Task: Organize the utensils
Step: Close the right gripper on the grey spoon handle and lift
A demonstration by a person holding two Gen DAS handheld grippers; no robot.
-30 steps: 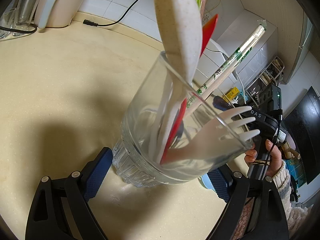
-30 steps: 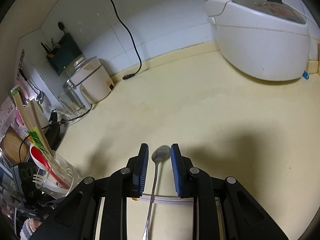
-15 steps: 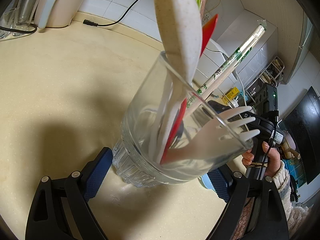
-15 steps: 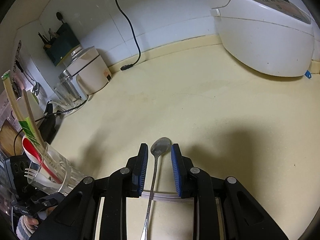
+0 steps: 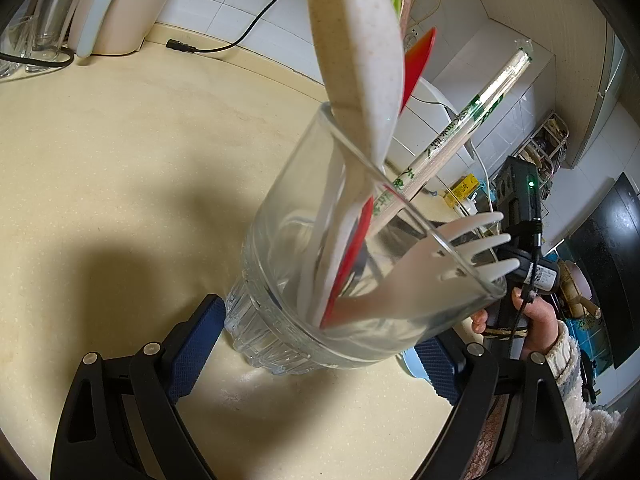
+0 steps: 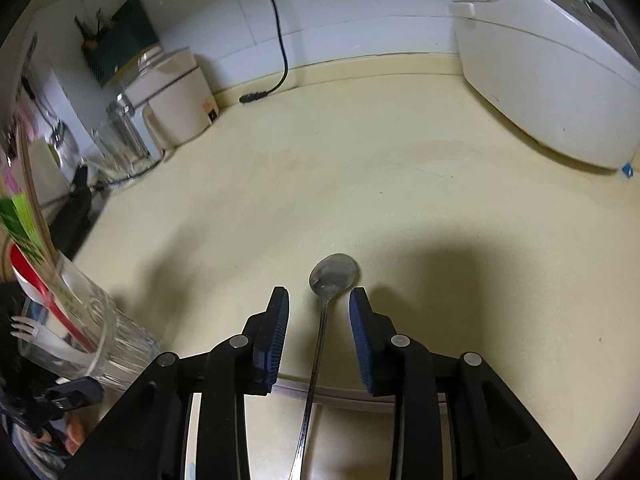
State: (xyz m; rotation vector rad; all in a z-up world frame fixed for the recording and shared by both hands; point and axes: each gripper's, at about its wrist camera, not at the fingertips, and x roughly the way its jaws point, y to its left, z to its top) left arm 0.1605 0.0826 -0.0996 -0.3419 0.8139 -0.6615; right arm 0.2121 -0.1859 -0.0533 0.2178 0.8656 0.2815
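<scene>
Right wrist view: the right gripper (image 6: 319, 340) is spreading its jaws, wider now than a second ago, and the metal spoon (image 6: 326, 304) lies loose between the pads on the cream desk (image 6: 400, 184), touching neither. Its bowl pokes out just beyond the fingertips. It looks like a release, or a fresh line-up for a new grab. The glass (image 5: 352, 248), left of the spoon, leans tilted in the left gripper (image 5: 316, 344), jaws clamped on its base, white fork (image 5: 440, 268) and red spoon (image 5: 352, 252) inside. That metal spoon isn't in the glass yet.
</scene>
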